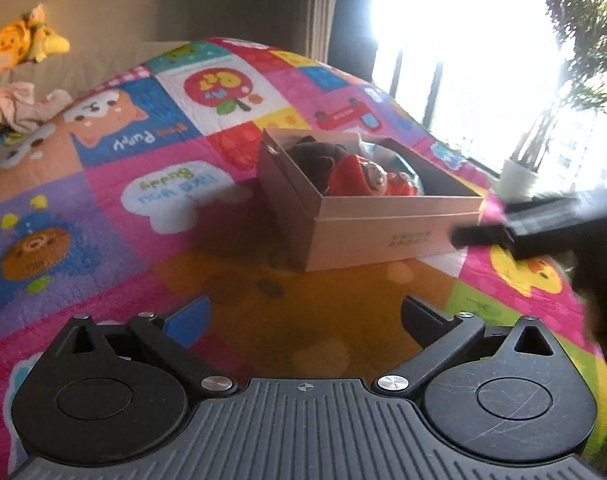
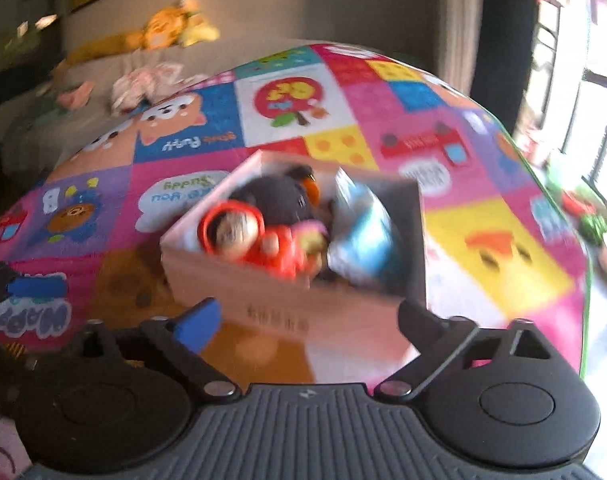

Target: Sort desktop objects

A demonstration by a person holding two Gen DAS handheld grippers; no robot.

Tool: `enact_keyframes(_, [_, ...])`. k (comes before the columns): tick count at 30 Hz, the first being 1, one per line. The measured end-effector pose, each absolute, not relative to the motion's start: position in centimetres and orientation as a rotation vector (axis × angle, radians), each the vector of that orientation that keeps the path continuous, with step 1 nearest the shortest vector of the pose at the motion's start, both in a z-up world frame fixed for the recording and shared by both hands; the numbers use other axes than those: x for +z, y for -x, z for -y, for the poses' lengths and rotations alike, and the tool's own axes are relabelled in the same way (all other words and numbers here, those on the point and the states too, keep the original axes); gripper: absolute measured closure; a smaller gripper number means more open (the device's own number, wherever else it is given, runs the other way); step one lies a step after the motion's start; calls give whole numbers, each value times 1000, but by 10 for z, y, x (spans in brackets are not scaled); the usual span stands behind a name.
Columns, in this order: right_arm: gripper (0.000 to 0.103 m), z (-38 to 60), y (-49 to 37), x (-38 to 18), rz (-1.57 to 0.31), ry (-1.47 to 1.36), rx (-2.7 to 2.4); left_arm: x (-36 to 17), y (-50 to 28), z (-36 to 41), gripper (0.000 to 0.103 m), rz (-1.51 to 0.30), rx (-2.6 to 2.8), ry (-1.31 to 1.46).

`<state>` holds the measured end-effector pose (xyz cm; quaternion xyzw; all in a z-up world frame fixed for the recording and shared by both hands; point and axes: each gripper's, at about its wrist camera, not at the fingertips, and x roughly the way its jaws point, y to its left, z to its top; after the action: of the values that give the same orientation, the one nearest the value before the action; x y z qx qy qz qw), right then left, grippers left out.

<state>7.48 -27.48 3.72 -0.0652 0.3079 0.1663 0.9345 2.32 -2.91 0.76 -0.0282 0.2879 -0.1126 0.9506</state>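
A pale cardboard box stands on a colourful patchwork cloth. In it lie a red-hooded doll, a dark plush toy and a blue and white packet. The right wrist view is blurred and shows the box close ahead, with the doll and the dark plush inside. My left gripper is open and empty, short of the box. My right gripper is open and empty at the box's near wall; it also shows in the left wrist view, right of the box.
A beige sofa behind the table holds yellow plush toys and pink clothes. A bright window and a potted plant are at the right. The cloth's green edge drops off at the right.
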Motion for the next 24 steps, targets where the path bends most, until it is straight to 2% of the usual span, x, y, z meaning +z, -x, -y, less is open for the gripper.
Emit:
enact_keyframes(9, [0, 263, -62, -10, -777, 155, 181, -6, -31, 44, 0, -618, -95, -35])
enact_keyframes(17, [0, 267, -69, -18, -756, 36, 143, -17, -43, 28, 0, -680, -92, -11])
enact_keyframes(24, [0, 267, -60, -23, -690, 43, 143, -19, -44, 34, 0, -690, -85, -45])
